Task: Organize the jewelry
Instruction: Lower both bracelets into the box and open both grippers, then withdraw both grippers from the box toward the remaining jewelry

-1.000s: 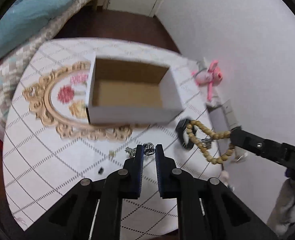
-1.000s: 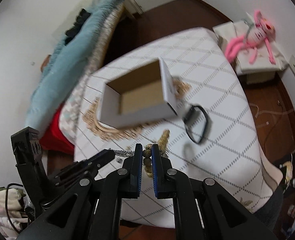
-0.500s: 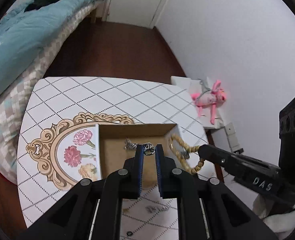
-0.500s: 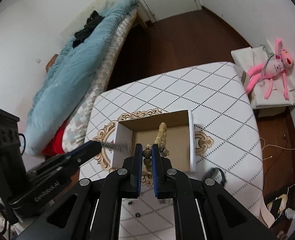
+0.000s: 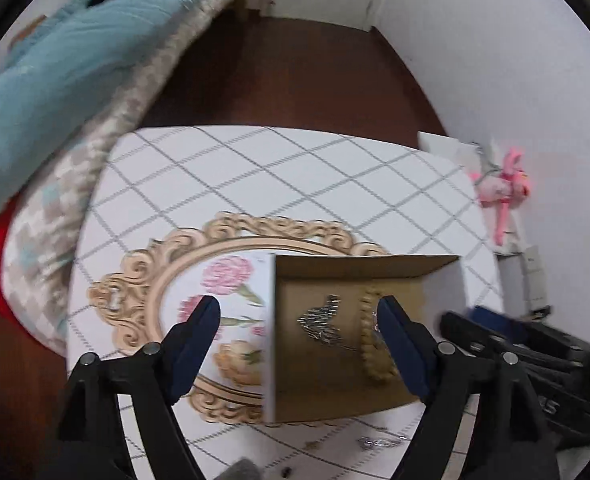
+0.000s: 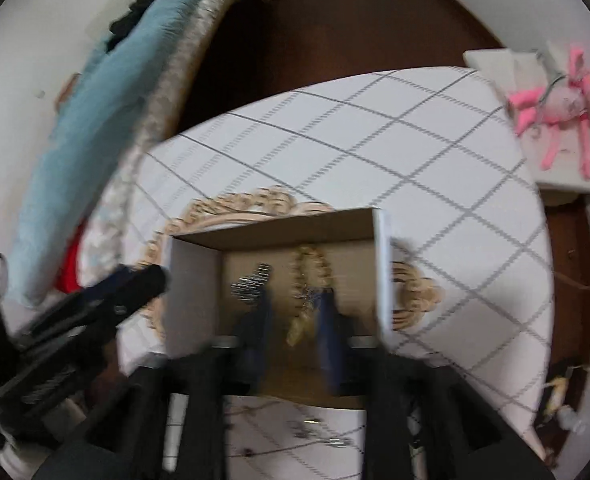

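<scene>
An open cardboard box (image 5: pixel 375 268) (image 6: pixel 381 264) stands on the table. A silver chain (image 5: pixel 321 320) (image 6: pixel 251 286) and a wooden bead bracelet (image 5: pixel 373 344) (image 6: pixel 309 280) lie on its floor. My left gripper (image 5: pixel 299 312) is wide open and empty above the box's left side. My right gripper (image 6: pixel 295 312) is open over the box, its blurred fingers on either side of the bead bracelet's near end. The right gripper (image 5: pixel 495 336) also shows at the right of the left wrist view.
The table (image 5: pixel 255 168) has a white diamond-pattern cloth with a gold floral frame print (image 5: pixel 167 272). Small silver pieces (image 5: pixel 379 442) lie on the cloth in front of the box. A bed (image 5: pixel 55 80) is at the left. A pink plush toy (image 5: pixel 499 192) lies at the right.
Both grippers have opened above the box. The silver chain and the bead bracelet have dropped from the fingers and now lie on the box floor.
</scene>
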